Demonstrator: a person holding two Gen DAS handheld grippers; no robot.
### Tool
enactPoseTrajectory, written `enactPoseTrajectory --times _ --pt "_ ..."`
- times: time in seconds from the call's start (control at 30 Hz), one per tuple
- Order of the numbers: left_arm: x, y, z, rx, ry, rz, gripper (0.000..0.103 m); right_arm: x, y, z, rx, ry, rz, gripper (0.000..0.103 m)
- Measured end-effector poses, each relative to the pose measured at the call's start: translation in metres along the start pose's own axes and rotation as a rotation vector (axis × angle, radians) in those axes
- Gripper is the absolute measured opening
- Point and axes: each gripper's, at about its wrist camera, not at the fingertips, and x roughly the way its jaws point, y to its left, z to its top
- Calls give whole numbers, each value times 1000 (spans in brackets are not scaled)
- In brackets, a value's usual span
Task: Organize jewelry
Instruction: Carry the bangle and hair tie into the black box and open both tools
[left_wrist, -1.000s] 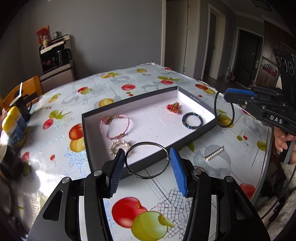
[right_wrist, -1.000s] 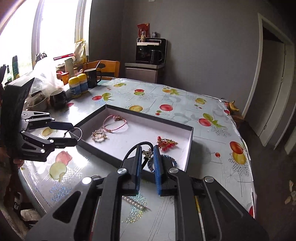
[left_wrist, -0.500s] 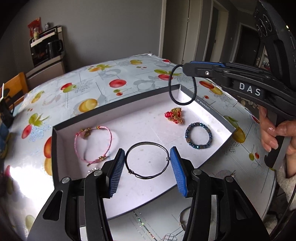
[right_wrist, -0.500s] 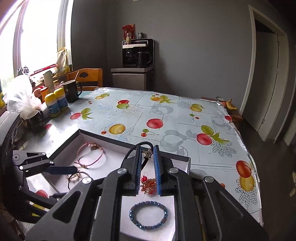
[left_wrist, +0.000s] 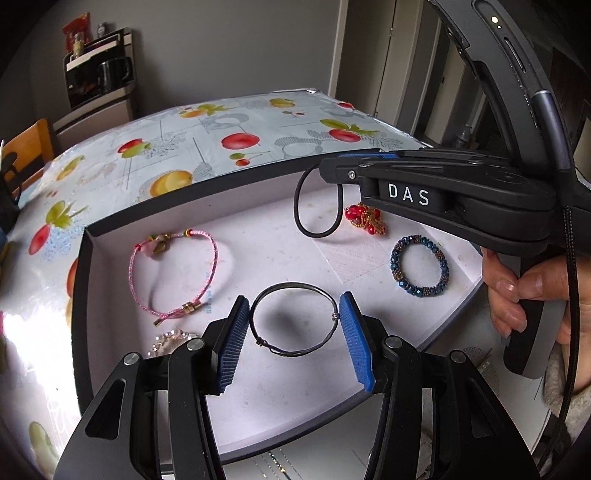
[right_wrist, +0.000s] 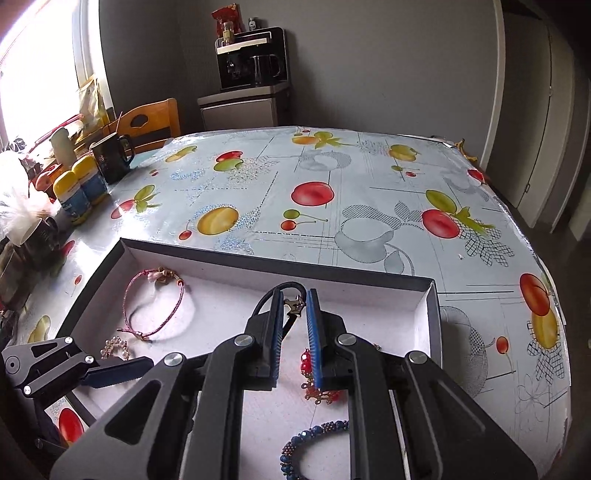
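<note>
Both grippers (left_wrist: 295, 328) (right_wrist: 295, 314) now over tray (left_wrist: 79, 295), bracelets (left_wrist: 173, 273) beneath.

Both grippers: left gripper (left_wrist: 294, 334) and right gripper (right_wrist: 295, 325) were black with ribbed blue pads, silver screws; white "DAS" lettering, black cable, fuzzy sleeve (left_wrist: 561, 398).
</note>
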Motion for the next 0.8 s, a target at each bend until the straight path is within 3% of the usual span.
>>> enactPoseTrajectory --times 0.8 --pt "6 11 -2 -47 -16 8 53 8 1 -3 -3 49 -23 13"
